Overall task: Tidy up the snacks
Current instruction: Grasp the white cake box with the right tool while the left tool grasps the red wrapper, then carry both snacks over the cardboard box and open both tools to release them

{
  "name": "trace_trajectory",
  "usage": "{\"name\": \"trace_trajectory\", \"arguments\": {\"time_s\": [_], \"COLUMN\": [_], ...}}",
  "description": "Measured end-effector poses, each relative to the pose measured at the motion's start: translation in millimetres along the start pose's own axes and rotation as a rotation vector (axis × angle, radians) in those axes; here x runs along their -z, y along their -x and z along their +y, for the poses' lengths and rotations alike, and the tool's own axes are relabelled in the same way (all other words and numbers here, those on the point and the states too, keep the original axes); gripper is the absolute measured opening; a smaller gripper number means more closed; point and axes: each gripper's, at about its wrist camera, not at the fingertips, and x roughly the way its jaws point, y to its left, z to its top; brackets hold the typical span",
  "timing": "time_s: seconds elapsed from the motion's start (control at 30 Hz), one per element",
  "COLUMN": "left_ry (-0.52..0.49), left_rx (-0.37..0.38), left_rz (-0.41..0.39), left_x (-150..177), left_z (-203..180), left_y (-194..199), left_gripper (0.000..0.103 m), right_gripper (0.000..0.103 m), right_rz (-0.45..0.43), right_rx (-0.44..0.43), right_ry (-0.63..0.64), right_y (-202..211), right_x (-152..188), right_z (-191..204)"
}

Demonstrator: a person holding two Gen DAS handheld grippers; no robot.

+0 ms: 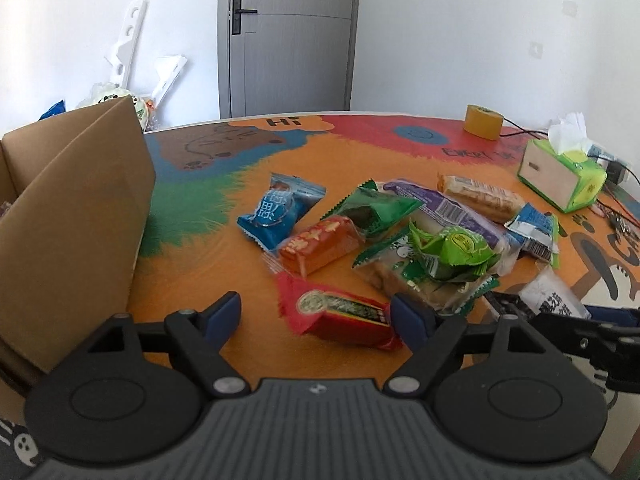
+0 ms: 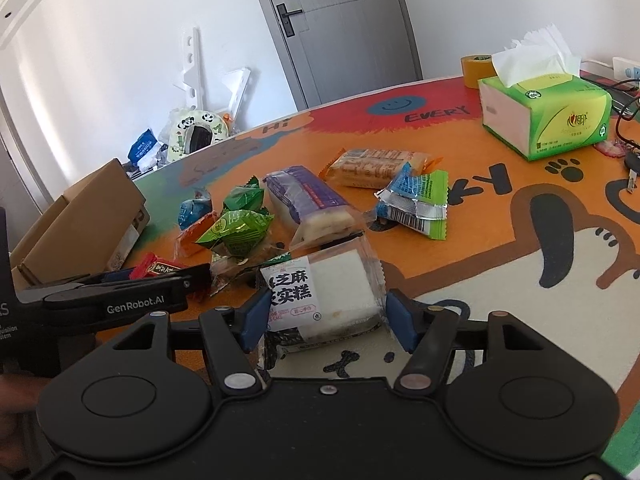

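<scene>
Several wrapped snacks lie in a heap on the colourful table mat. My left gripper is open around a red snack pack lying flat; its right pad touches the pack's end. My right gripper is open around a clear-wrapped white cake pack with black lettering, pads close to both sides. An open cardboard box stands at the left, also seen in the right wrist view. Orange, blue and green packs lie further off.
A green tissue box and a yellow tape roll stand at the table's far right, with cables and keys beside them. A purple pack and a beige bar lie mid-table. A grey door is behind.
</scene>
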Motion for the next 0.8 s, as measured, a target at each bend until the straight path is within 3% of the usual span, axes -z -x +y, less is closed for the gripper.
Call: {"name": "trace_trajectory", "arguments": {"time_s": [0.1,0.13,0.2,0.27,0.8], "left_ry": [-0.007,-0.007,-0.004,0.007,0.060], "left_rx": [0.010,0.010,0.019,0.035,0.112], "left_rz": [-0.011,-0.013,-0.013,-0.013,-0.041], "left_x": [0,1,2,3,10], "left_z": [-1,-1,-2,-1,1], "left_y": [2,3,6,8,37], "left_gripper": [0.056,0.043,0.035,0.018,0.015], "right_gripper": [0.062,0.062,0.062,0.062,0.058], "right_rz": [-0.002,-0.003,-0.004,-0.003,0.003], "right_rx": [0.003,0.005,0.008,0.012,-0.006], "right_ry": [-0.003,-0.004,-0.007,-0.007,-0.020], "right_y": [0,0,1,2,16], "right_x": [0,0,1,1,7], "right_z": [0,1,1,3,10]}}
